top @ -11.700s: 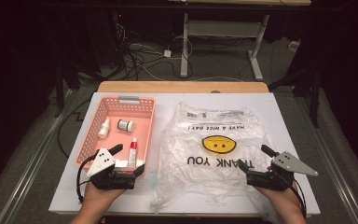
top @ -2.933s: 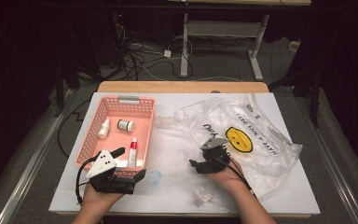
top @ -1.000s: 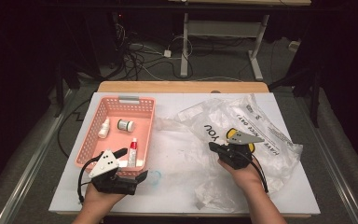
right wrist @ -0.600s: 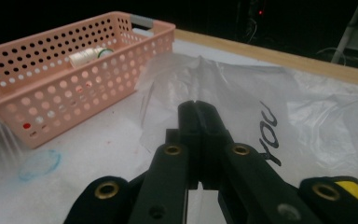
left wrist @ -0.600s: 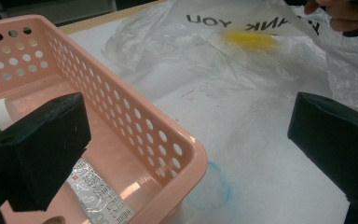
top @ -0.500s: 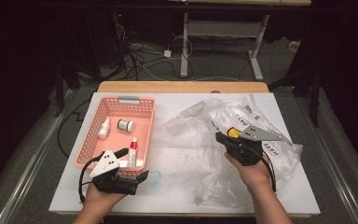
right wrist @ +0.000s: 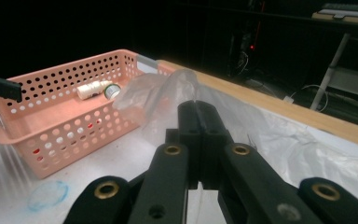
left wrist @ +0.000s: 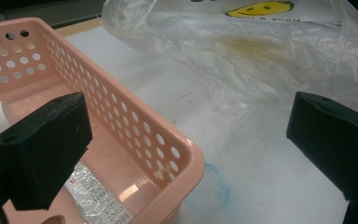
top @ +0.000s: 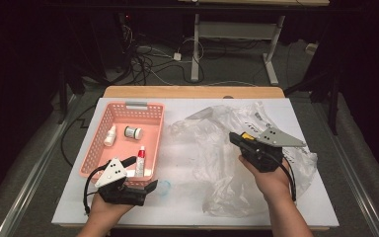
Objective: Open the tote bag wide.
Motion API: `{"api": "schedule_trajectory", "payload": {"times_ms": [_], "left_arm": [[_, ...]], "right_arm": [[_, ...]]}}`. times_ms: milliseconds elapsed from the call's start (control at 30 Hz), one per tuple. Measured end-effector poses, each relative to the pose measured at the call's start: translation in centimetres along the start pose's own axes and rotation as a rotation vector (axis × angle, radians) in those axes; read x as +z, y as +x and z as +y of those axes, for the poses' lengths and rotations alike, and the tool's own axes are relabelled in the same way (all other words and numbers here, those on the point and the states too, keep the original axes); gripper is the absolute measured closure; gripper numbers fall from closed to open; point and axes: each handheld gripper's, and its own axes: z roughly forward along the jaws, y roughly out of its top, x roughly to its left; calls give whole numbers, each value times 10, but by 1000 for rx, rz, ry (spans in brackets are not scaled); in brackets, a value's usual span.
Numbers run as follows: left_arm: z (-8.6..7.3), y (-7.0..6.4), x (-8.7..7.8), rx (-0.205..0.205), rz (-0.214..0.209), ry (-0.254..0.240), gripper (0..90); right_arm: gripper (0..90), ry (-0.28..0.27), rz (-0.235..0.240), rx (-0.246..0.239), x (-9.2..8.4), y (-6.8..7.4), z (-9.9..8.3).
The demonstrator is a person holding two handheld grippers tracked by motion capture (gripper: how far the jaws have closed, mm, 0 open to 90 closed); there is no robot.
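At centre right of the high view, the right hand-held gripper [top: 236, 138] is clamped on the crinkled clear plastic bag [top: 217, 148] and has lifted it higher off the white desk [top: 177, 207], likely opening it. At lower left, the left hand-held gripper [top: 143, 174] waits with jaws apart beside the pink perforated basket [top: 98, 148].

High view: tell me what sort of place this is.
Probably a lab or workshop set up for recording, not a home: a white work table in a dark room, loose cables on the floor behind it, and a metal desk frame further back.
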Motion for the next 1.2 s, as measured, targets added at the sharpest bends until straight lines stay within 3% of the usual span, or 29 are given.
{"api": "schedule_trajectory", "payload": {"times_ms": [200, 333, 467, 600, 1200], "left_arm": [[1, 2, -1, -2, -9, -6, 14], [1, 6, -3, -10, -16, -9, 53], [1, 12, -8, -16, -21, -16, 120], [1, 17, -14, -10, 17, -21, 138], [-3, 56, -41, -107, 153, -35, 102]], "right_arm": [[900, -28, -6, -6, -3, -6, 9], [900, -60, -4, 28, -6, -8, 6], [900, -34, -1, 42, -4, -7, -3], [900, -16, -16, 64, -4, -9, -7], [900, -30, 5, 60, -10, -14, -11]]}}
